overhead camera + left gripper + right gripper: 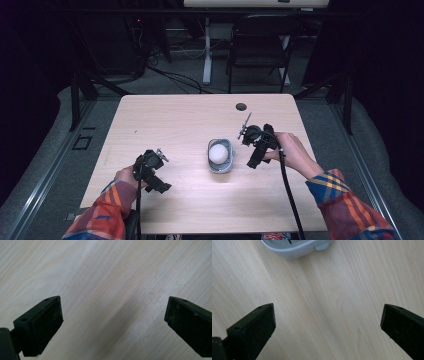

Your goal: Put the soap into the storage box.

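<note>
Both forearms wear plaid flannel sleeves in orange-red, blue and yellow: the left sleeve (102, 212) and the right sleeve (350, 202). Each hand carries a black claw. The left claw (151, 171) has a small grey metal part on top; the right claw (258, 141) bears a thin grey rod and trails a black cable (290, 195). Up close, the jaws are matt black blocks with flat, scuffed pads (47, 322) and small screw holes (259, 307).

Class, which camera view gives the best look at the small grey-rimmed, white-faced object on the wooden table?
The high view: the whole small grey-rimmed, white-faced object sits mid-table, between the two tools. The right gripper view catches just a slice of its rim at the top edge. The left gripper view looks at bare wood between open jaws.
</note>
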`<state>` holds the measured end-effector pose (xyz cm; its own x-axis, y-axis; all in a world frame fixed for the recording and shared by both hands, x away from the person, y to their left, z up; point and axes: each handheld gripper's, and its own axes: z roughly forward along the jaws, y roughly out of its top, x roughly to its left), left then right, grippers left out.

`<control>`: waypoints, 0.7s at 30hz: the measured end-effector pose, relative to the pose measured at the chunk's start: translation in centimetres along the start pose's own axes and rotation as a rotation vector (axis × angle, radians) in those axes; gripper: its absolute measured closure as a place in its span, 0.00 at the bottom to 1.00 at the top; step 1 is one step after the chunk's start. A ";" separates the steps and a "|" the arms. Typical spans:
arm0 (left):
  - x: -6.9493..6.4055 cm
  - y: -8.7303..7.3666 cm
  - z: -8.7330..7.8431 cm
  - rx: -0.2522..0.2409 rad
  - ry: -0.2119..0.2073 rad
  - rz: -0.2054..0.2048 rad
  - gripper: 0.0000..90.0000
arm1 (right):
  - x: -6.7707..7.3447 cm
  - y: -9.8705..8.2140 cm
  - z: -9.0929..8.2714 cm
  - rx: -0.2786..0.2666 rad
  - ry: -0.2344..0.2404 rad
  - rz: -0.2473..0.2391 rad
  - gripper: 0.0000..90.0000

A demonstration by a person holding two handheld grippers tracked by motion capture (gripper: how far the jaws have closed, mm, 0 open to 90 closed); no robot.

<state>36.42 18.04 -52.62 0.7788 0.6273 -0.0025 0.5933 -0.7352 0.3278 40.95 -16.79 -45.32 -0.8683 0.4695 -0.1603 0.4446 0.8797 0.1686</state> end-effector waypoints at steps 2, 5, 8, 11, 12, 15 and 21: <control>0.0 0.0 0.0 0.000 -0.001 -0.001 0.02 | -0.2 -0.9 0.0 0.005 -0.003 0.010 0.00; -0.1 0.0 0.0 -0.001 -0.002 -0.003 0.02 | -0.3 -1.7 0.0 0.003 -0.005 0.025 0.00; -0.1 0.0 0.1 0.001 0.002 -0.003 0.02 | -0.5 -3.3 0.1 0.003 -0.007 0.050 0.00; -0.1 0.0 0.1 0.002 0.002 -0.003 0.02 | -0.7 -4.0 0.1 0.007 -0.001 0.061 0.00; -0.1 0.0 0.1 0.001 0.000 -0.003 0.02 | -0.8 -4.7 0.2 -0.007 -0.003 0.082 0.00; -0.1 0.0 0.1 0.003 0.002 -0.004 0.02 | -0.9 -5.5 0.3 -0.006 -0.005 0.096 0.00; -0.1 0.0 0.1 0.005 0.003 0.001 0.02 | -0.6 -7.0 0.4 -0.007 -0.011 0.114 0.00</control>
<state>36.39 17.95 -52.66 0.7787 0.6273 0.0001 0.5936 -0.7370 0.3233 38.49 -23.17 -46.82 -0.8095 0.5676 -0.1505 0.5389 0.8199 0.1936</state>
